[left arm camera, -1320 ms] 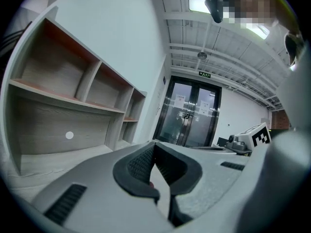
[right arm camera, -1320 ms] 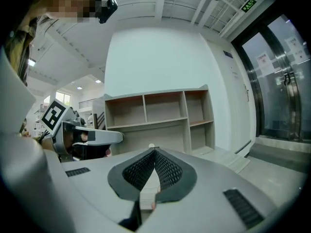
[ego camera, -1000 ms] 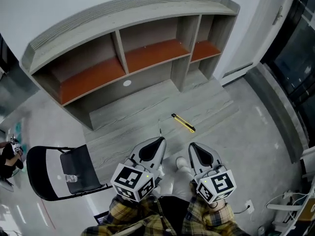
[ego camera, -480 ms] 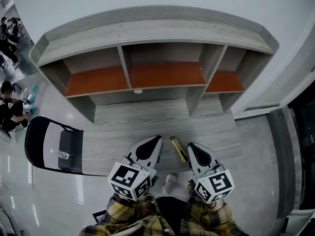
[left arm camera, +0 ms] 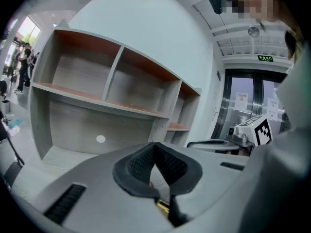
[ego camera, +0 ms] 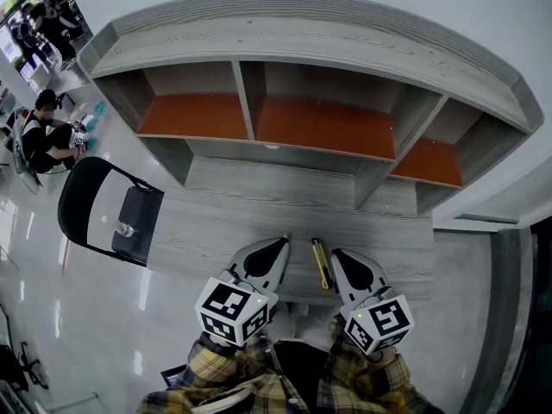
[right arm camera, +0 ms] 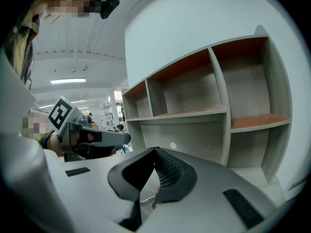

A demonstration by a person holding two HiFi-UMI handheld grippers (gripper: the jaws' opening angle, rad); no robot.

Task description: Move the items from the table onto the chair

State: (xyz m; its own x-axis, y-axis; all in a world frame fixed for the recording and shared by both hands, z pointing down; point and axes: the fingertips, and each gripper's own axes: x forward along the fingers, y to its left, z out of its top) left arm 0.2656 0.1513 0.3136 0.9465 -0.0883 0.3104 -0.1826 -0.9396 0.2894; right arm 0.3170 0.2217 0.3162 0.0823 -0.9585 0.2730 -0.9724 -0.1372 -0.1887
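A yellow utility knife (ego camera: 321, 264) lies on the grey wooden table (ego camera: 259, 205), near its front edge. My left gripper (ego camera: 278, 247) is just left of the knife and my right gripper (ego camera: 342, 259) just right of it. Both are shut and empty. A thin small item (ego camera: 287, 235) lies by the left gripper's tip. The black chair (ego camera: 86, 198) stands at the table's left end, with a small clear object (ego camera: 126, 228) on its seat (ego camera: 138, 227). In the left gripper view the jaws (left arm camera: 155, 144) meet, and a yellow bit (left arm camera: 162, 205) shows below them. The right gripper (right arm camera: 155, 149) is likewise shut.
A hutch with three open compartments and orange shelf boards (ego camera: 323, 128) rises along the back of the table. People (ego camera: 47, 141) sit and stand on the shiny floor at far left. Each gripper shows in the other's view, right gripper (left arm camera: 216, 143), left gripper (right arm camera: 99, 137).
The view has swung round, so the desk now sits square ahead and the chair at upper left. Both grippers have come up to the table's front edge on either side of the knife, jaws still shut.
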